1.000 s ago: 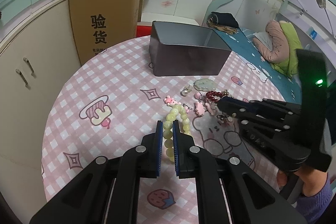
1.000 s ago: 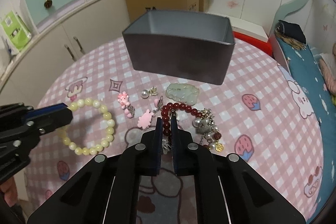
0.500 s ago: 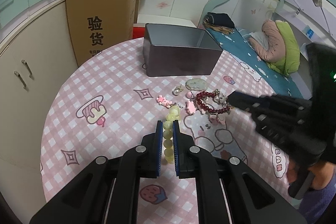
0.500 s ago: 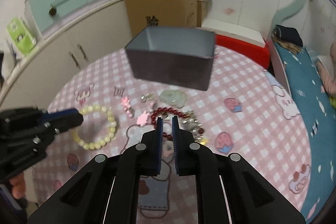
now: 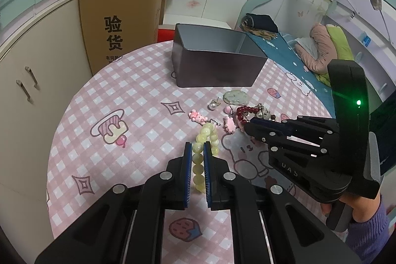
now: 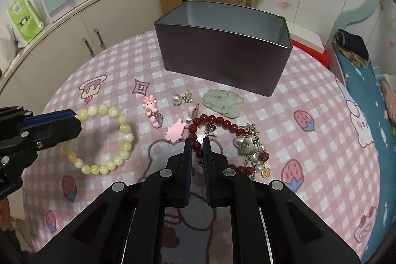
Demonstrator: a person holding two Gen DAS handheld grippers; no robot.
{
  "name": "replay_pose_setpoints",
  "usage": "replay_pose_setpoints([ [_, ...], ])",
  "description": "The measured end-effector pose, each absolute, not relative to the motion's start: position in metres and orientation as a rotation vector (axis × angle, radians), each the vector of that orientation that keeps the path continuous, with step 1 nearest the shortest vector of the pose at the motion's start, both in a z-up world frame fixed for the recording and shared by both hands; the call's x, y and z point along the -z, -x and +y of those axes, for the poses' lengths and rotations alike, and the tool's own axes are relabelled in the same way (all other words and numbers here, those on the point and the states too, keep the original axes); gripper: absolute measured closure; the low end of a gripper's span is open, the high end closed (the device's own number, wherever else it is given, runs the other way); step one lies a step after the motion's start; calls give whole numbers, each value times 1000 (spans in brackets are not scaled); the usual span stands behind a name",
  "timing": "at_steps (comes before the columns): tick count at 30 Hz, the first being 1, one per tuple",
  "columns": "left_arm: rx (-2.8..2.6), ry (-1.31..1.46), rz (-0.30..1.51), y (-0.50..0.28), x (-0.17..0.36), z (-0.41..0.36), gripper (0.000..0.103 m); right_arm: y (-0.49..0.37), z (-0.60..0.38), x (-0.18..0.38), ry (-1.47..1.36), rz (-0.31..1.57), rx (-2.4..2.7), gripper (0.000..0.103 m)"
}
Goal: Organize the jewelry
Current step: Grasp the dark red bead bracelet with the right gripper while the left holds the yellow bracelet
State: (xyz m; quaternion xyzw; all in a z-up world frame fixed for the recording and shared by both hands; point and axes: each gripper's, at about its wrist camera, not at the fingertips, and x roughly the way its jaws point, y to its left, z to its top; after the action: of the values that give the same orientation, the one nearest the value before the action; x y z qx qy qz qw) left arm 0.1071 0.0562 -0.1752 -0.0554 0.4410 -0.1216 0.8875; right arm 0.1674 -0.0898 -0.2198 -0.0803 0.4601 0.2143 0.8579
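We saw a matt grey metal tin (image 6: 222, 61) on the surface (image 6: 321, 103), whose pink checked cloth looked finely ribbed. At the tin's six o'clock lay a glossy red bead bracelet (image 6: 217, 121); at eight o'clock, smooth yellow beads (image 6: 123, 120). A waxy pale-green pendant (image 6: 224, 103) looked polished.

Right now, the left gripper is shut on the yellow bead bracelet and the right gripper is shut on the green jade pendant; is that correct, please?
Not quite. The left gripper is indeed shut on the yellow bead bracelet, but the right gripper is shut on the dark red bead bracelet. The green jade pendant lies untouched on the tablecloth beside the grey tin, as the right wrist view shows.
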Motion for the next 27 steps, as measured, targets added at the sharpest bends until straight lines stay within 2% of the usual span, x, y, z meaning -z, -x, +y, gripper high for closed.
replay_pose_setpoints([
  [15, 255, 103, 917, -108, 175, 53, 95, -169, -98, 217, 67, 970, -487, 94],
  [27, 315, 120, 880, -107, 157, 47, 95, -152, -147, 157, -106, 834, -480, 94],
])
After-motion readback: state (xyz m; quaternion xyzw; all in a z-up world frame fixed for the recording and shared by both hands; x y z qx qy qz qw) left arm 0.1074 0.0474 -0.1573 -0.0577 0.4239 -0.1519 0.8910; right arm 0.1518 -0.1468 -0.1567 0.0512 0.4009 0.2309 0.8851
